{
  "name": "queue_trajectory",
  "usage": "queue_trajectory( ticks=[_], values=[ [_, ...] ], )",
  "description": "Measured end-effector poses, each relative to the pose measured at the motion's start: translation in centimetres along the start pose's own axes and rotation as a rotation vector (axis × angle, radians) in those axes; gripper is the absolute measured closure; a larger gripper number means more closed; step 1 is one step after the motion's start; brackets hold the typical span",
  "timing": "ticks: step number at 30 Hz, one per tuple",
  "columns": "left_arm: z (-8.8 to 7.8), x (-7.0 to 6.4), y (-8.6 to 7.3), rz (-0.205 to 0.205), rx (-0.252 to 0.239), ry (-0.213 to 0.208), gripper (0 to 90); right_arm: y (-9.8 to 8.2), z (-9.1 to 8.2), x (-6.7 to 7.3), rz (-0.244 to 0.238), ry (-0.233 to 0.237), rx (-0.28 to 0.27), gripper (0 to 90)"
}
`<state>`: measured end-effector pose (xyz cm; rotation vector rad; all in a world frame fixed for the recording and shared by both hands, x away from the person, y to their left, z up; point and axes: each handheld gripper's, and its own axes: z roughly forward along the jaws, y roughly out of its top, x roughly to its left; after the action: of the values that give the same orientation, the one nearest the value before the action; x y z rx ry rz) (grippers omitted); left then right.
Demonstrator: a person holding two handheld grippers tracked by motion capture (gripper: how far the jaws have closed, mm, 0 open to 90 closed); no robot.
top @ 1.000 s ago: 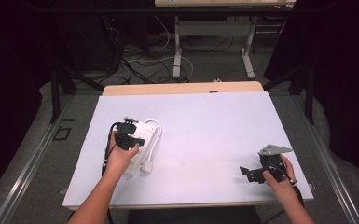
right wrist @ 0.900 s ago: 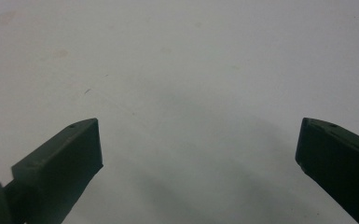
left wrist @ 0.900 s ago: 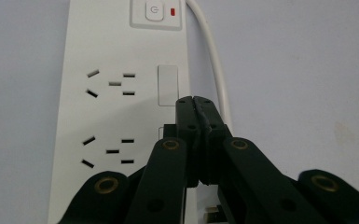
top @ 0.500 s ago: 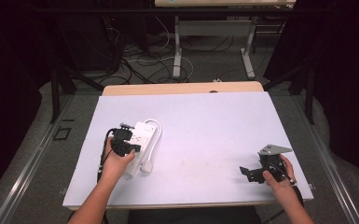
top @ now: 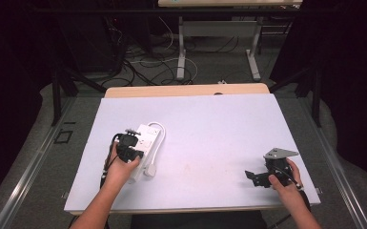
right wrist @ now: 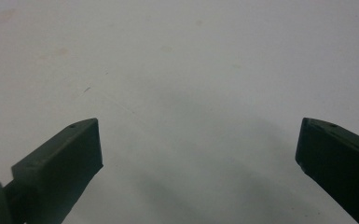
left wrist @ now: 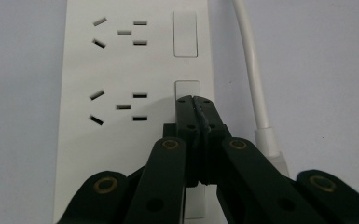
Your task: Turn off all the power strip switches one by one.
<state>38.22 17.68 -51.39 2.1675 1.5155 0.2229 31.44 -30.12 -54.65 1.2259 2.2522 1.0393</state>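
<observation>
Left tongs (left wrist: 193, 99) closed, tips on the power strip (left wrist: 135, 70) switch (left wrist: 187, 88), frame center; next: press. Right tongs (right wrist: 198, 144) open, idle.

My left gripper (left wrist: 193, 99), jaws pressed together with nothing between them, has its tips on the lower rocker switch (left wrist: 187, 87) of the white power strip (left wrist: 81, 135), whose white cable (left wrist: 254, 79) runs alongside on the right.

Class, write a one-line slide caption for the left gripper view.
Closed left gripper tips meet a rocker switch on the white power strip.
</observation>
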Motion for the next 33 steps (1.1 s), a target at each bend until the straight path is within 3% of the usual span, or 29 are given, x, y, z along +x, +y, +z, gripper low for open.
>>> queue_trajectory(
  ticks=[4, 12, 23, 28, 29, 33],
  values=[
    [-0.3, 0.3, -0.6, -0.02, -0.007, -0.017, 90.0, 0.0, -0.1, 0.0, 0.011, -0.006, 0.0, 0.0],
    [-2.0, 0.4, -1.8, -0.016, -0.014, -0.032, 90.0, 0.1, 0.0, 0.0, 0.002, -0.002, -0.001, 0.0],
    [-2.1, 0.6, -3.0, -0.022, 0.004, -0.04, 90.0, 0.2, 0.3, 0.2, 0.005, 0.005, 0.002, 0.0],
    [-2.0, 0.6, -3.3, -0.028, -0.01, -0.041, 90.0, 0.2, 0.3, 0.1, 0.007, 0.004, 0.003, 0.0],
    [-1.9, 0.5, -3.4, -0.028, 0.01, -0.043, 90.0, 0.2, 0.2, 0.1, 0.006, 0.005, -0.001, 0.0],
    [-1.9, 0.3, -3.8, -0.035, -0.024, -0.04, 90.0, 0.2, 0.1, 0.1, 0.006, 0.005, -0.002, 0.0]
  ],
)
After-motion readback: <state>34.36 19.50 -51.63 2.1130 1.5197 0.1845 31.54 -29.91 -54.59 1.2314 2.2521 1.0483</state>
